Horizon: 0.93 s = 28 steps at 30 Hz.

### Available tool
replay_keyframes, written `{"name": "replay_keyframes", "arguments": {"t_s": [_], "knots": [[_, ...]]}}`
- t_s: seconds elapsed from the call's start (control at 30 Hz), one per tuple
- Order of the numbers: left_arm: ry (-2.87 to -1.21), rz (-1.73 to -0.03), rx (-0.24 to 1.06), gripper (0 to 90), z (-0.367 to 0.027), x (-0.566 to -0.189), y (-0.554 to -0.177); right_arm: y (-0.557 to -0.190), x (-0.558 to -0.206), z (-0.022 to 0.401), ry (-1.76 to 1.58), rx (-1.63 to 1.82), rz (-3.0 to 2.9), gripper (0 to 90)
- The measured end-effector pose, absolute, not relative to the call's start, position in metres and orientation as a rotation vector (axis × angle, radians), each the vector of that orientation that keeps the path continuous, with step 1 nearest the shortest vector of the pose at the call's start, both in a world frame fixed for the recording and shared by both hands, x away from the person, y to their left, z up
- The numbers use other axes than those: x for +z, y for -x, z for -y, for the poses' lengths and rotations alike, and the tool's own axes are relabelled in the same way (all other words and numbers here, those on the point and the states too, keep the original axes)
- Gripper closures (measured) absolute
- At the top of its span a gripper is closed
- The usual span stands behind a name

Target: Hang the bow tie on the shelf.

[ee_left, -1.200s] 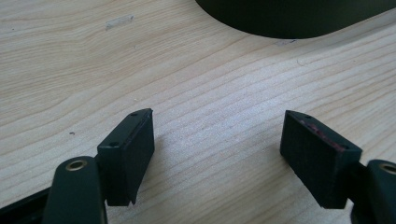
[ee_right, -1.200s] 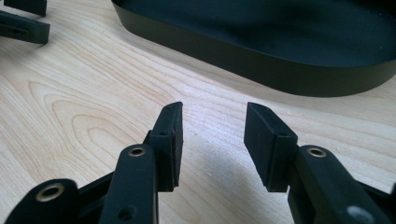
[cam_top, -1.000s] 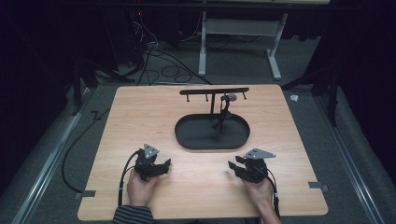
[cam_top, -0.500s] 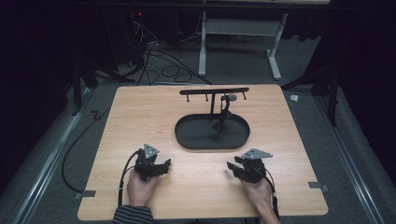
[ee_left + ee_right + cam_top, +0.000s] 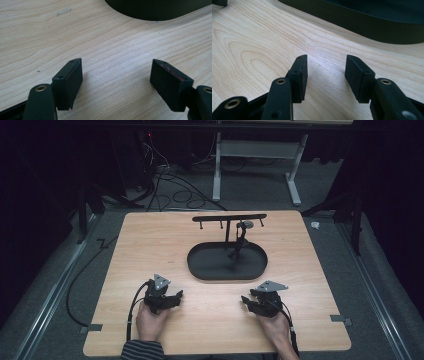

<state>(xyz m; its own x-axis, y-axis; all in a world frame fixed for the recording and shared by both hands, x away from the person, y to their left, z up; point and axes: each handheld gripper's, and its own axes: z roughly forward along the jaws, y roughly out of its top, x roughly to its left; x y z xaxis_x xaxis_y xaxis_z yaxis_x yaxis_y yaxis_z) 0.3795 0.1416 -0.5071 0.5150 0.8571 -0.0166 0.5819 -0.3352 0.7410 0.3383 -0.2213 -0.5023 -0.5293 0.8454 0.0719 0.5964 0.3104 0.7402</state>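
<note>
A black oval tray [image 5: 199, 268] sits at the middle of the wooden table, with a black T-shaped stand [image 5: 228, 218] rising from its far side. A small dark item [image 5: 243, 231] hangs from the stand's bar; I cannot tell what it is. My left gripper [image 5: 176, 296] rests low over the wood near the front edge, left of the tray; its jaws stand wide open with nothing between them [image 5: 116, 72]. My right gripper [image 5: 246, 300] lies to the tray's front right. Its jaws have just been opening and hold nothing [image 5: 325, 67]. The tray's wall [image 5: 367, 23] lies just ahead.
The tray's curved edge [image 5: 155, 11] shows at the top of the left gripper view. Cables [image 5: 165, 180] and a white table frame [image 5: 260, 155] lie on the dark floor beyond the table. Bare wood [image 5: 150, 245] spreads left of the tray.
The right gripper has edged slightly to the left. The left hand has kept still.
</note>
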Motion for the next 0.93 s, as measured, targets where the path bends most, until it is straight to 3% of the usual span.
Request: {"name": "replay_keyframes", "arguments": {"t_s": [0.37,0.93], "knots": [[-2.048,-1.172,0.499,26.8,-0.1415,-0.5072,-0.3794,-0.3361,-0.5030,0.2125,-1.200,0.977,-2.283,41.1],[-2.045,-1.171,0.498,26.8,-0.1416,-0.5074,-0.3795,-0.3363,-0.5030,0.2123,-1.208,0.973,-2.280,39.4]]}}
